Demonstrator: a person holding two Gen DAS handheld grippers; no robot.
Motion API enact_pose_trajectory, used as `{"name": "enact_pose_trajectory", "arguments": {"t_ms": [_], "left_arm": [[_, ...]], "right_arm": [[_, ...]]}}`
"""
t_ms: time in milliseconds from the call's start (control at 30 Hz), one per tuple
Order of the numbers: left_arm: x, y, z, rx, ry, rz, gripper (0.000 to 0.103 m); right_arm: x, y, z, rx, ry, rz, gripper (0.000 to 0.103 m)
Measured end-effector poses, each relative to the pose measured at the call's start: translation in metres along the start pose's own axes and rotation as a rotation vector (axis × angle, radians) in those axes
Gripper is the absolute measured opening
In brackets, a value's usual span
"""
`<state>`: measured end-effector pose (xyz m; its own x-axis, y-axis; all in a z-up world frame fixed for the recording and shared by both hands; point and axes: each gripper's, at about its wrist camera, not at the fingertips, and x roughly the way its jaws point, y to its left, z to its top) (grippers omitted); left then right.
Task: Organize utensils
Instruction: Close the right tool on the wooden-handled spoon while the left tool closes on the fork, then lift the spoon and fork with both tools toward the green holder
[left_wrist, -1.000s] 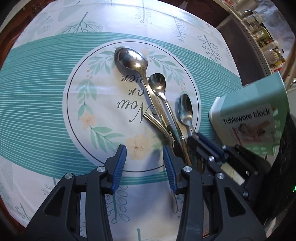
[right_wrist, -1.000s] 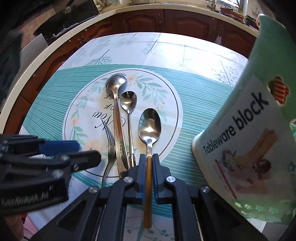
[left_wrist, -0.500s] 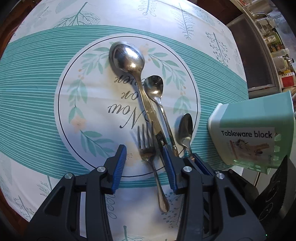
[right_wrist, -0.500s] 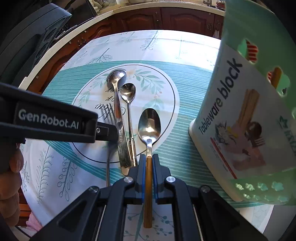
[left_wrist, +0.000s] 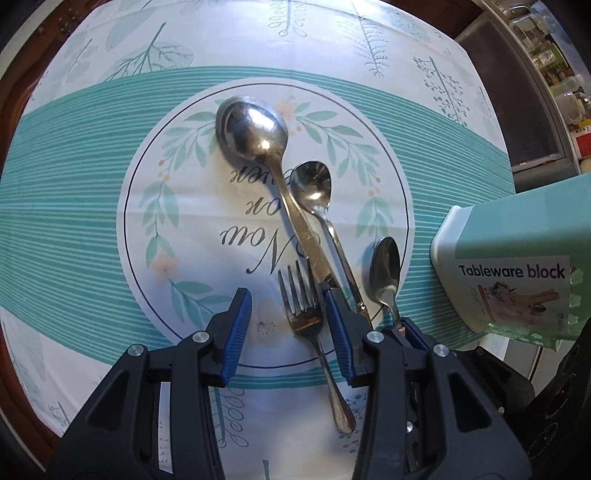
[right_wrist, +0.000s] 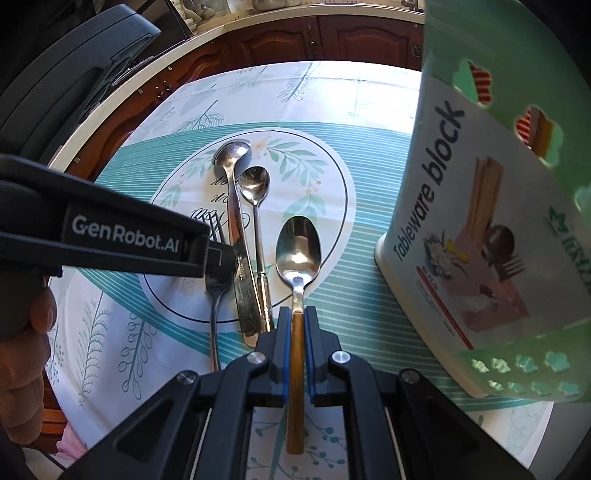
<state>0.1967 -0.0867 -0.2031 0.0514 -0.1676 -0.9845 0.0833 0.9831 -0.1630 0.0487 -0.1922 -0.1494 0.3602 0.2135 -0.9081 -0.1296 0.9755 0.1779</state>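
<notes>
Two claws work: the right claw (right_wrist: 297, 334) is clenched on a wooden-handled spoon (right_wrist: 297, 254); the left claw (left_wrist: 288, 328), spread wide, straddles the fork (left_wrist: 306, 321) on the tablecloth (left_wrist: 74, 206).

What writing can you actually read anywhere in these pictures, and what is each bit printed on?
"Tableware block": label on the green utensil holder.
"GenRobot.AI": side of the left gripper.
"Now", with two more cursive words only partly legible: round print on the tablecloth.
Stamp on the large spoon handle: too small to read.
Green lettering at the holder's edge: cut off.
</notes>
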Motion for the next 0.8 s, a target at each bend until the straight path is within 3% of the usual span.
{"name": "enact_pose_trajectory", "arguments": {"t_ms": [67,167,300,500,533,567,800], "left_arm": [[0.0,-0.002,0.001,0.009,-0.015,-0.011,0.038],[-0.001,-0.001,0.001,0.015,-0.042,-0.074,0.016],[0.001,0.003,-0.001,-0.006,-0.054,-0.128,0.014],[-0.016,0.021,-0.024,-0.029,-0.124,-0.133,0.013],[-0.022,0.025,-0.028,-0.021,-0.143,-0.133,0.013],[-0.027,0.024,-0.032,-0.011,-0.166,-0.126,0.001],[-0.064,0.022,-0.061,0.072,-0.299,-0.135,0.0]], "right_arm": [[0.0,-0.001,0.0,0.004,-0.003,0.003,0.006],[-0.001,-0.002,-0.001,0.011,-0.007,0.01,0.006],[-0.002,-0.002,-0.002,0.011,-0.012,0.014,0.006],[-0.004,-0.003,-0.004,0.014,-0.017,0.022,0.006],[-0.004,-0.004,-0.006,0.02,-0.022,0.039,0.006],[-0.006,-0.006,-0.009,0.029,-0.028,0.064,0.006],[-0.035,-0.01,-0.029,0.053,-0.145,0.164,0.006]]}}
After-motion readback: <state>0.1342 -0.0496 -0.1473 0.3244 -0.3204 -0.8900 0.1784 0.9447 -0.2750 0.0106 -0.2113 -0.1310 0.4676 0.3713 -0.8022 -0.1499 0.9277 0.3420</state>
